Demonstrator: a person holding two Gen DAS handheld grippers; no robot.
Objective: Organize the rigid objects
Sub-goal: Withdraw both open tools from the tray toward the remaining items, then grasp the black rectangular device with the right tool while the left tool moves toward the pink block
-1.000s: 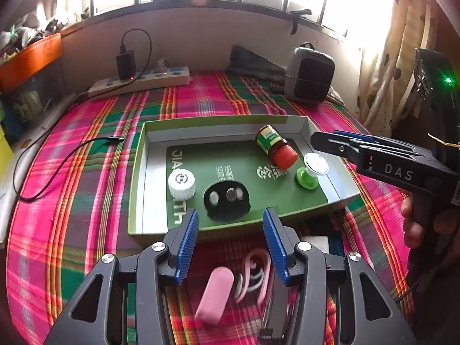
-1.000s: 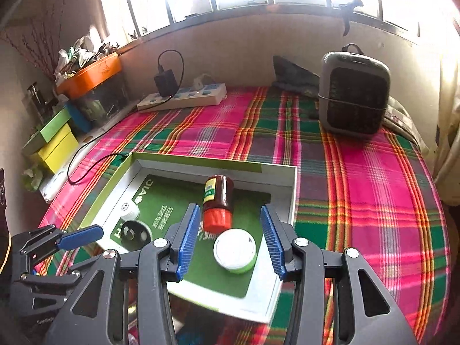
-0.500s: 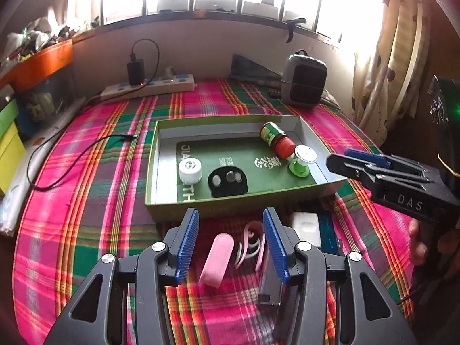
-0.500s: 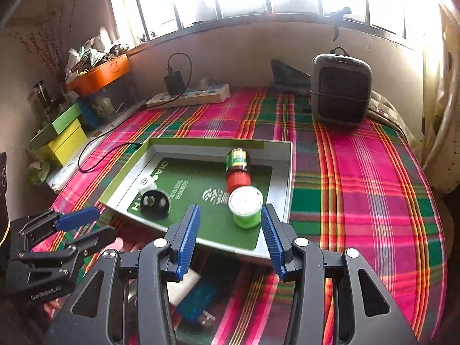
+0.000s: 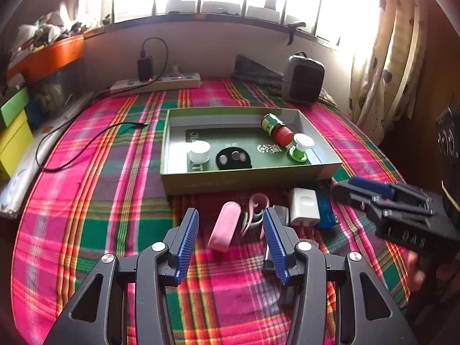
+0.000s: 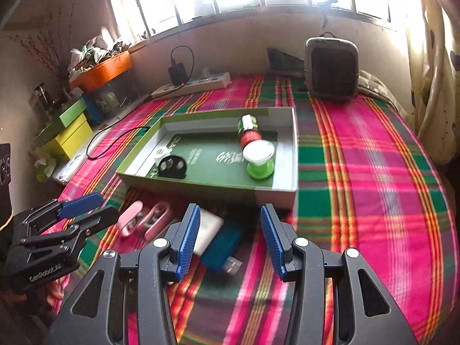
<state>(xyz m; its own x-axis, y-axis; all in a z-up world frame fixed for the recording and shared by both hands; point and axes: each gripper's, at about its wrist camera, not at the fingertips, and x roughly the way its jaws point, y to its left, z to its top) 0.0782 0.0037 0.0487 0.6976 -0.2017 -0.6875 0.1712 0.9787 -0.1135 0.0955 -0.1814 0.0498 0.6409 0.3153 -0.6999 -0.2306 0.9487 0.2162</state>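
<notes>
Both the left tongs (image 5: 230,241) and the right tongs (image 6: 230,238) are spread and pinch nothing, hovering over the plaid cloth (image 5: 115,201) on the near side of the green box (image 5: 244,179). Inside the box lie a red-capped bottle (image 5: 276,129), a white cap (image 5: 199,151), a black disc (image 5: 233,158) and a green-based lid (image 5: 300,148). Just in front of the box a pink case (image 5: 224,228), a white charger (image 5: 303,210) and a blue piece (image 6: 225,243) rest on the cloth

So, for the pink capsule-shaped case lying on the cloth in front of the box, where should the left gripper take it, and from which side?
Grip the pink case across its middle, coming from above with the left gripper. It lies flat, its long axis running away from the gripper, so the open jaws already straddle its narrow width. Its rounded ends would probably slip.
</notes>
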